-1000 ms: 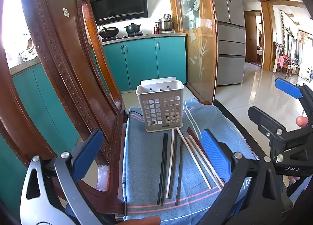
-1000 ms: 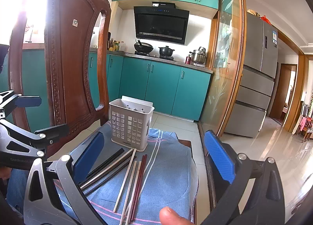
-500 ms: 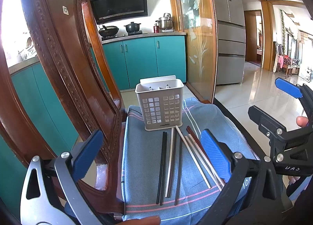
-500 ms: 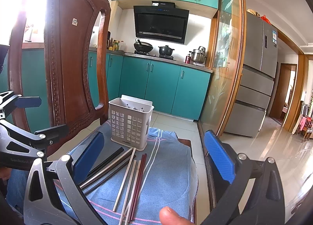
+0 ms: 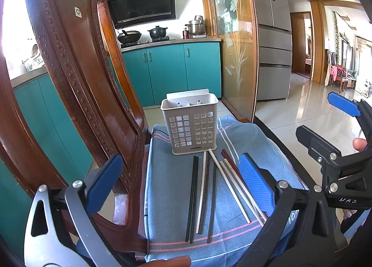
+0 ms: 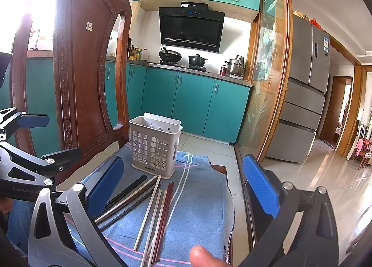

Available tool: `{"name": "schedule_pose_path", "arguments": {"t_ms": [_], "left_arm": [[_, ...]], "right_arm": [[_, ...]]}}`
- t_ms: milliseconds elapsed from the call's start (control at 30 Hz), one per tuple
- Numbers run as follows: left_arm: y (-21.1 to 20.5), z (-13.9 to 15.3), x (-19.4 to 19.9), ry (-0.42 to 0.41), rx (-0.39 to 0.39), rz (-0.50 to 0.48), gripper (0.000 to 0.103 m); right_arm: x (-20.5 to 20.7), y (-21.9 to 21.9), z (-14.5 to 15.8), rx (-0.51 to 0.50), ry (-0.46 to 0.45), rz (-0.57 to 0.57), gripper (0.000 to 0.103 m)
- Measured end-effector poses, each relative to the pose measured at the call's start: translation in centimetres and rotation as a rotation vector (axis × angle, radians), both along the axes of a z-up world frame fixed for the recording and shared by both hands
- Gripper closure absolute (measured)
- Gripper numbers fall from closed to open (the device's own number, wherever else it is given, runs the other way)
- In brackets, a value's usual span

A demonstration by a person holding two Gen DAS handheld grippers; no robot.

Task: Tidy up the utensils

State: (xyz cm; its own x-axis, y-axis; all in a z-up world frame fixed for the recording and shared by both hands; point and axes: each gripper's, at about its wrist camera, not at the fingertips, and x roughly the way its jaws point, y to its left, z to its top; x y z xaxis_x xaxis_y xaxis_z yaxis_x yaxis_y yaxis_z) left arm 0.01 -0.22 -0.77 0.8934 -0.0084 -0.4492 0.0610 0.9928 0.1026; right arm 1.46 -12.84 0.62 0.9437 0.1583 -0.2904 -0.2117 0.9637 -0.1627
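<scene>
A grey perforated utensil holder stands upright on a blue cloth that covers a chair seat; it also shows in the right wrist view. Several chopsticks lie loose on the cloth in front of it: black ones, white ones and dark red ones. My left gripper is open and empty, held above the near ends of the chopsticks. My right gripper is open and empty, also above the chopsticks, to the right of the left one.
The carved wooden chair back rises close on the left. Teal kitchen cabinets and a glass door stand behind. The cloth's right edge drops to tiled floor.
The left wrist view has shifted slightly, so the holder sits a touch lower left. Both grippers stay open and nothing has been picked up.
</scene>
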Motion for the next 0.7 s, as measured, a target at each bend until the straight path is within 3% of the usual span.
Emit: {"name": "schedule_pose_path", "arguments": {"t_ms": [700], "left_arm": [[-0.01, -0.03, 0.05, 0.008, 0.001, 0.000, 0.004]], "right_arm": [[0.01, 0.00, -0.03, 0.000, 0.000, -0.001, 0.003]]}}
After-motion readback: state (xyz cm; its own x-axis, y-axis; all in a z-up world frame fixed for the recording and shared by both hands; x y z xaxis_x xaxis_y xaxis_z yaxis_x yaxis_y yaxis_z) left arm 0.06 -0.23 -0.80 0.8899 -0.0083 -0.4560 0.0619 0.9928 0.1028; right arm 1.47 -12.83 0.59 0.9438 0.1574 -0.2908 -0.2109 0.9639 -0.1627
